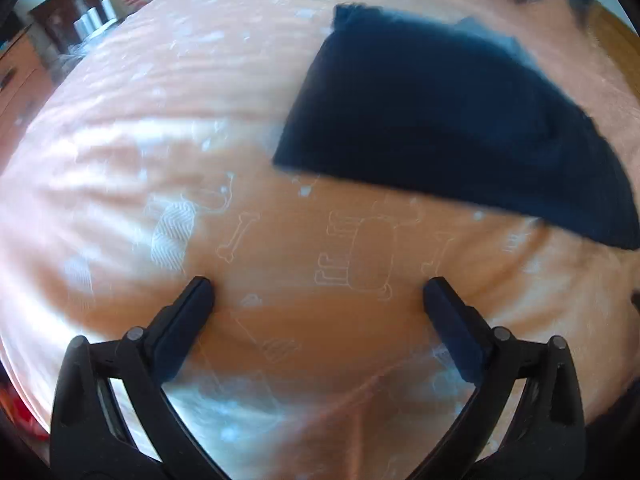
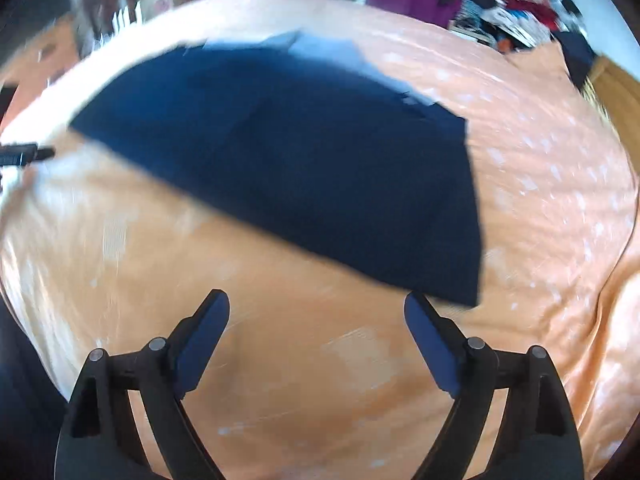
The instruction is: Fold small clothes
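A dark navy garment (image 1: 432, 120) lies folded flat on the orange bedsheet (image 1: 160, 120), at the upper right of the left wrist view. My left gripper (image 1: 318, 292) is open and empty, hovering over bare sheet below the garment's near edge. In the right wrist view the same navy garment (image 2: 304, 160) fills the middle. My right gripper (image 2: 316, 308) is open and empty, just short of the garment's near edge; its right fingertip (image 2: 416, 308) is close to the garment's near right corner. Both views are motion-blurred.
The orange sheet (image 2: 280, 360) carries white dog and bone prints. A dark wooden shelf with bottles (image 1: 80, 20) stands far left. A heap of mixed clothes (image 2: 500, 4) lies beyond the bed's far right. A wooden edge (image 2: 616, 84) shows at right.
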The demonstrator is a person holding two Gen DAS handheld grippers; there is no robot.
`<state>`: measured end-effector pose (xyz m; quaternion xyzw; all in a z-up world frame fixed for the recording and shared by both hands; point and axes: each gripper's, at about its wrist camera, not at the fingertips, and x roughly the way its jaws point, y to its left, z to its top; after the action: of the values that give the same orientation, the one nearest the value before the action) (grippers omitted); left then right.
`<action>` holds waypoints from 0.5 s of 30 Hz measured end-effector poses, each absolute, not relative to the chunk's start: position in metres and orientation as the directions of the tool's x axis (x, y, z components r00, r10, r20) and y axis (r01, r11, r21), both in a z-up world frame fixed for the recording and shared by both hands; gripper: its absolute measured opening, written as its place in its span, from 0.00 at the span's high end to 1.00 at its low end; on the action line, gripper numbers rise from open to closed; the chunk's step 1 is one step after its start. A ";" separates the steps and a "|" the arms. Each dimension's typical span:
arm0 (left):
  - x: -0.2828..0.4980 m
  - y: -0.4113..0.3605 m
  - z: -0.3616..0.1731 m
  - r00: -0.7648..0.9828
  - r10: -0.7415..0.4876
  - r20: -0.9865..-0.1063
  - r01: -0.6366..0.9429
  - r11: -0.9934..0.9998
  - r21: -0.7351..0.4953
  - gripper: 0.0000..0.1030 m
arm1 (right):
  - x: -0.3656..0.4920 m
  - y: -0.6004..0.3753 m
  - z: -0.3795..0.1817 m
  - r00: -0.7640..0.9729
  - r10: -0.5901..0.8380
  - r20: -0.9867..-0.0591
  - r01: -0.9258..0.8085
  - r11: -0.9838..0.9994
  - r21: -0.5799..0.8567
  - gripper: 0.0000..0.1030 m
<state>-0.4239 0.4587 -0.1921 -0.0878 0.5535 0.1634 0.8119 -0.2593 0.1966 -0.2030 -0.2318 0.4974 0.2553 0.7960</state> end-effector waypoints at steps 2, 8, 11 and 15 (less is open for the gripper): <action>-0.427 0.456 -0.191 0.353 0.199 -0.914 -0.381 0.923 0.053 0.00 | -0.272 0.206 -0.224 0.353 0.126 -0.927 -0.636 0.759 -0.139 0.10; -0.427 0.465 -0.188 0.360 0.207 -0.910 -0.438 0.899 0.031 0.00 | -0.264 0.188 -0.246 0.323 0.137 -0.936 -0.523 0.850 -0.056 0.00; -0.420 0.457 -0.187 0.338 0.222 -0.915 -0.465 0.884 0.043 0.00 | -0.255 0.180 -0.248 0.299 0.168 -0.939 -0.513 0.859 -0.010 0.00; -0.419 0.458 -0.190 0.335 0.218 -0.917 -0.468 0.883 0.039 0.00 | -0.249 0.175 -0.249 0.345 0.239 -0.908 -0.492 0.869 0.042 0.00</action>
<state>-0.4190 0.4585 -0.1896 -0.1164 0.5364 0.2120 0.8086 -0.2489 0.1746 -0.2491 -0.1201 0.5262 0.2255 0.8111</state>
